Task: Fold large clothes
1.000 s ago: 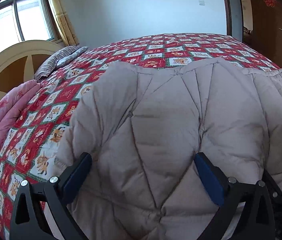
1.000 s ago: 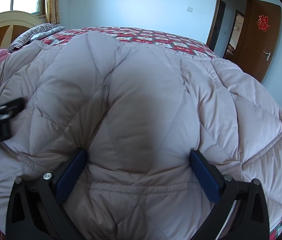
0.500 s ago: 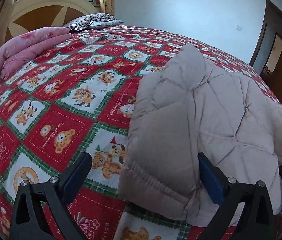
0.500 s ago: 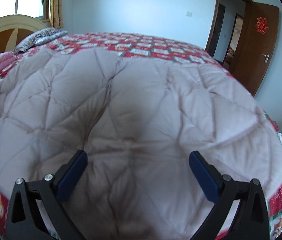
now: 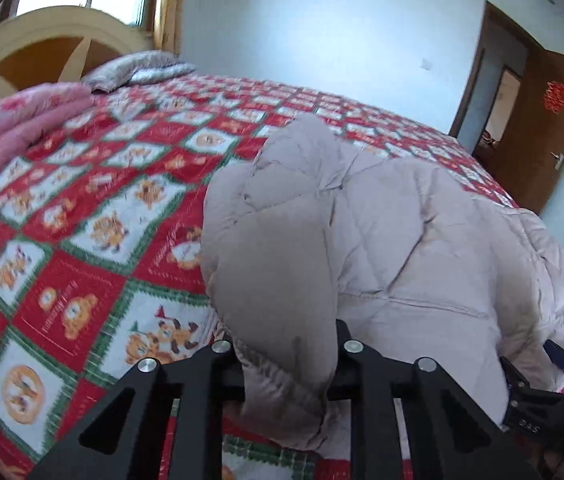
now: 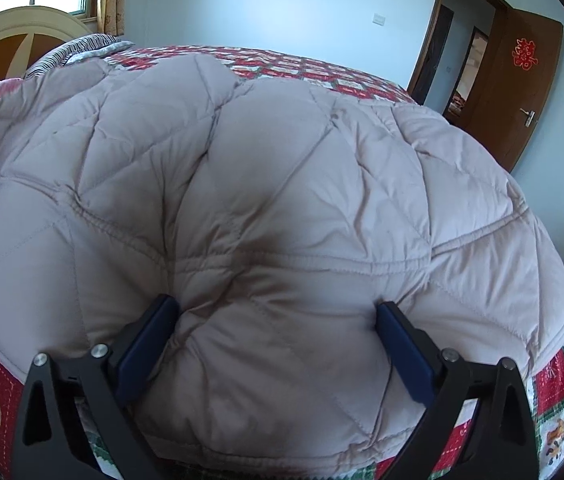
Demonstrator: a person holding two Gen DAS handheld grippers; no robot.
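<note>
A large beige quilted down coat [image 5: 381, 240] lies on the bed near its front edge; it fills the right wrist view [image 6: 266, 184]. My left gripper [image 5: 285, 360] is shut on a bunched fold at the coat's left edge, its pads hidden by the cloth. My right gripper [image 6: 278, 344] is open, its blue pads [image 6: 150, 344] pressed into the coat's near edge on either side of a puffed section. The right gripper also shows at the lower right of the left wrist view [image 5: 541, 396].
The bed has a red, white and green bear-pattern cover [image 5: 94, 216]. A folded pink quilt [image 5: 14, 128] and a striped pillow [image 5: 138, 68] lie by the wooden headboard [image 5: 46, 44]. An open brown door [image 5: 545, 120] stands at the right.
My left gripper has closed from wide open onto the coat's left edge. The right gripper has pushed lower and closer into the coat's near edge, still open.
</note>
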